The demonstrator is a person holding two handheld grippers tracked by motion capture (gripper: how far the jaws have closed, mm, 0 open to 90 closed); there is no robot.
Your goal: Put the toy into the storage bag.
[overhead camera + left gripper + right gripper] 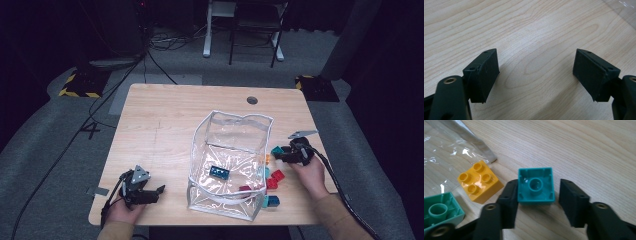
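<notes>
We see a light wooden table (165, 125) with a clear plastic bag (232, 165) standing open near its front edge, and we place everything else by that bag.

The right gripper (281, 153) sits just off the bag's right side, held by the person's right hand (310, 175). In the right gripper view, a teal block (536, 185) lies upside down on the wood between the two black jaws, hollow underside and centre tube facing up. One jaw touches the block's side; the other stands a little apart from it, with wood showing in the gap. So this claw is not yet clenched on the block: it brackets it, released. No other thing sits between the jaws.

Just beside the bag's wall in that same view rests a yellow block (479, 182), studs up, and nearer the camera a green block (441, 211) lies hollow side up. From above, several red blocks (274, 179) lie against the bag's right side.

Inside the bag, on its floor, lies a blue block (219, 173).

The left gripper (150, 192) rests well to the left of the bag, near the table's front edge, in the left hand (125, 210). Its jaws stand wide apart over bare wood, holding nothing.
</notes>
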